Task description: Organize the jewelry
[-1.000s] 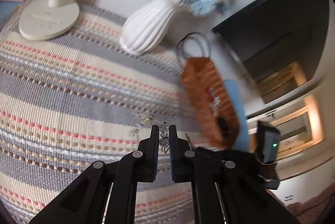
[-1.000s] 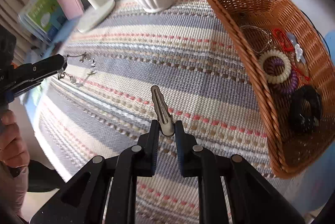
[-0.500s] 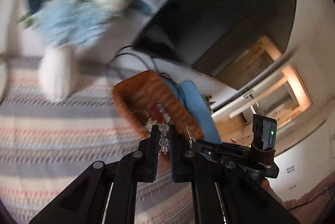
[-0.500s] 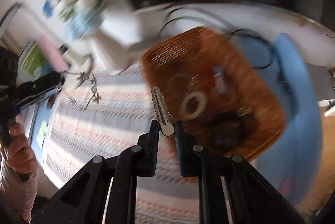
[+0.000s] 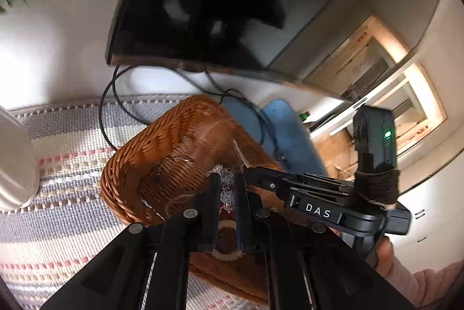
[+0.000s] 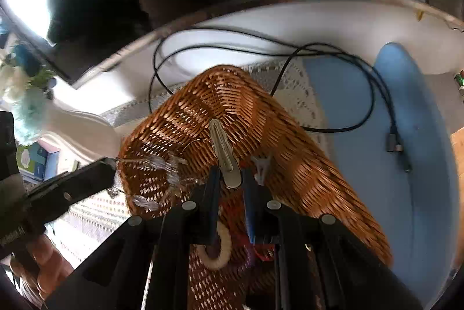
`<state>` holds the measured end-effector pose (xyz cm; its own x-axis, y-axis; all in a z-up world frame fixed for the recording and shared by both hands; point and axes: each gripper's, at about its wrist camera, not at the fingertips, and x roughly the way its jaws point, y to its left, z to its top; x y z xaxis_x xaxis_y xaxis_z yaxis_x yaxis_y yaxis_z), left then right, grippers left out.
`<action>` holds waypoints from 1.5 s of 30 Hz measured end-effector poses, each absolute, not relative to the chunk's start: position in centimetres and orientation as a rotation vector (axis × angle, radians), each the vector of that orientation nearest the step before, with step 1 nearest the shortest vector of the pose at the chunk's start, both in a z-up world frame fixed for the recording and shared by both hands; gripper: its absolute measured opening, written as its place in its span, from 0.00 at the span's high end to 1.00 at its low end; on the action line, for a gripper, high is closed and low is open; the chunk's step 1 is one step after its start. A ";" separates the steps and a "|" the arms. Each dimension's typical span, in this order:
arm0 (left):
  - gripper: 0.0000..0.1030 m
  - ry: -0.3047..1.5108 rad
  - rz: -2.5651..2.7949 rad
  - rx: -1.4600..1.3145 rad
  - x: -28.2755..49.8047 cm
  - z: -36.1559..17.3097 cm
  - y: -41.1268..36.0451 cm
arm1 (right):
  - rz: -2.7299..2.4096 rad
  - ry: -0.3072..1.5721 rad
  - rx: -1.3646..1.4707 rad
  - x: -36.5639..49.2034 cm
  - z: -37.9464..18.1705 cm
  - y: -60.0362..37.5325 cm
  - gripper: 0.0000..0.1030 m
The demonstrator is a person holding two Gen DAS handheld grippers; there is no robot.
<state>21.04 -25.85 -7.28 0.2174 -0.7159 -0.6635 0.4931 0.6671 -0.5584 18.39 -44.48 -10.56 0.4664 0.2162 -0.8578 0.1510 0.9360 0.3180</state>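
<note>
The left gripper [image 5: 226, 191] is pinching a beaded chain [image 5: 225, 184], the right gripper [image 6: 229, 179] a hair clip [image 6: 224, 155]. Both are hanging over the basket [image 6: 237, 107]; letting go low inside seems best.

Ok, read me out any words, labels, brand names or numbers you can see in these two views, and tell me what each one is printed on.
"DAS": white letters on the black body of the right gripper, seen from the left wrist view.
Print on the side of the left gripper in the right wrist view: too blurred to read.
Blue box at the left edge of the right wrist view: its print is too small and blurred to read.
</note>
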 end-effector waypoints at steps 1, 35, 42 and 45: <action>0.92 1.065 -0.844 -0.241 21.4 -7.9 -26.0 | 0.038 1.100 0.379 18.8 -10.9 -44.3 0.84; 0.39 0.810 -0.604 0.035 6.0 3.8 -18.4 | -0.103 0.941 0.297 3.5 0.6 -37.5 0.64; 0.36 0.807 -0.490 0.025 3.7 4.7 -15.5 | -0.133 0.965 0.282 0.7 0.9 -35.3 0.64; 0.36 0.808 -0.485 0.023 3.3 4.4 -14.7 | -0.132 0.978 0.271 0.0 0.5 -34.4 0.64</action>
<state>3.27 -14.70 4.45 0.5883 -0.4074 -0.6985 0.4245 0.8908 -0.1621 0.04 -34.41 0.46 0.5545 0.0114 -0.8321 0.2312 0.9585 0.1671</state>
